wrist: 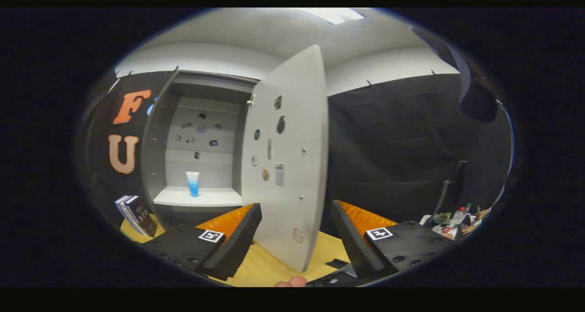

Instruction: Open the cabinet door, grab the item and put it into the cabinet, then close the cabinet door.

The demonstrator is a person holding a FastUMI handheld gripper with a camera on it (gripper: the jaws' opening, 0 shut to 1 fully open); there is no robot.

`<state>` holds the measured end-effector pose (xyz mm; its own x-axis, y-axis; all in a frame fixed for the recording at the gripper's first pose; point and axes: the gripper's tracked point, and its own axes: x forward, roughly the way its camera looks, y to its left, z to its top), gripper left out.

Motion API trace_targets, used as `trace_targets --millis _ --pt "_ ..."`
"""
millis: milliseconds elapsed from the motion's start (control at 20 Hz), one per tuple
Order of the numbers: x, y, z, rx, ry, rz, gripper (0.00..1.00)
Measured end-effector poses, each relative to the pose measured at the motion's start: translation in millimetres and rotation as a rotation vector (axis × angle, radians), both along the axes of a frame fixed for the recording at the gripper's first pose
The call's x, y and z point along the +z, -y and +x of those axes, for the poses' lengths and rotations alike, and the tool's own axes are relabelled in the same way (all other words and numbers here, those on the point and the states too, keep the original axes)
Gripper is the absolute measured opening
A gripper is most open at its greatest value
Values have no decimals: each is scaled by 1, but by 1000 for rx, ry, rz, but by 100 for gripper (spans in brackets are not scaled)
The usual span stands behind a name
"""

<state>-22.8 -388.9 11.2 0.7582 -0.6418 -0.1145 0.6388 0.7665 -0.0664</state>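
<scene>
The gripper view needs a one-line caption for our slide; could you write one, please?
Open gripper straddles the edge of the open cabinet door; a blue tube stands on the cabinet shelf.

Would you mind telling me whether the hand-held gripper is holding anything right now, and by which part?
Nothing is held: the hand-held gripper is open, the cabinet door's edge standing between its fingers untouched.
</scene>
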Motion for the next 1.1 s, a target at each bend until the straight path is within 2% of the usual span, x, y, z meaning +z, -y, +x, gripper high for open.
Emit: trace_targets --millis 100,250,550,650,800,850,950,1100 --pt "-12 35 -23 -116 -34 -18 97" --pt "-47 75 -30 -190 -70 3 97" --pt "-122 114 10 -134 -144 32 96" --pt "-127 120 14 -114 -120 43 92" --pt "-130 116 27 -30 -94 68 91" --pt "-130 113 31 -1 -101 66 87" --pt "-131 103 38 48 -123 60 70" --pt "-130 88 38 66 -134 58 52"
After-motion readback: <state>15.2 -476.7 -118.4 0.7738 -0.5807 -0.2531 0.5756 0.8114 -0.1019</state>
